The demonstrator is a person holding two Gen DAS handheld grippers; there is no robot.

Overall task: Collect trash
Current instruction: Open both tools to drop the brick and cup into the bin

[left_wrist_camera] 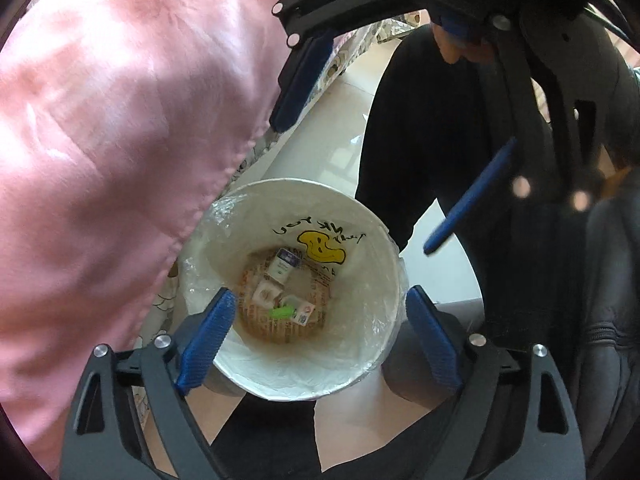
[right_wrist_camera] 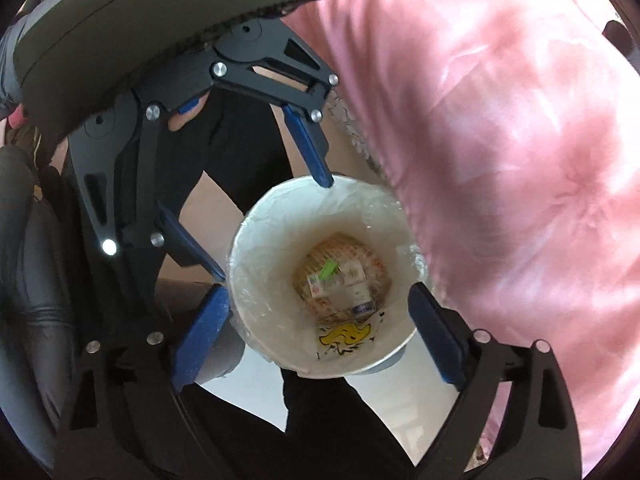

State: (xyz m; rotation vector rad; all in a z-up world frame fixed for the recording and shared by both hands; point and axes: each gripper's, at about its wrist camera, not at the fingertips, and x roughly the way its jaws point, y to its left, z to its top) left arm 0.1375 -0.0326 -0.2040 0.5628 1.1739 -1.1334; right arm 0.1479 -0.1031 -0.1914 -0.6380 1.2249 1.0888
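Note:
A round white trash bin (left_wrist_camera: 360,364) lined with a clear plastic bag stands on the floor below both grippers; it also shows in the right wrist view (right_wrist_camera: 256,248). At its bottom lie small white cartons (left_wrist_camera: 282,266) and a green scrap (left_wrist_camera: 282,313), seen too in the right wrist view (right_wrist_camera: 329,270). My left gripper (left_wrist_camera: 320,308) is open and empty above the bin mouth. My right gripper (right_wrist_camera: 320,304) is open and empty above the bin from the opposite side. Each gripper shows in the other's view: the right one (left_wrist_camera: 360,184) and the left one (right_wrist_camera: 276,232).
A pink pillow or quilt (left_wrist_camera: 120,140) fills one side, also in the right wrist view (right_wrist_camera: 500,160). A person's black-clad legs (left_wrist_camera: 420,140) stand beside the bin on a pale tiled floor (left_wrist_camera: 332,120). A black leather seat (right_wrist_camera: 32,260) is close by.

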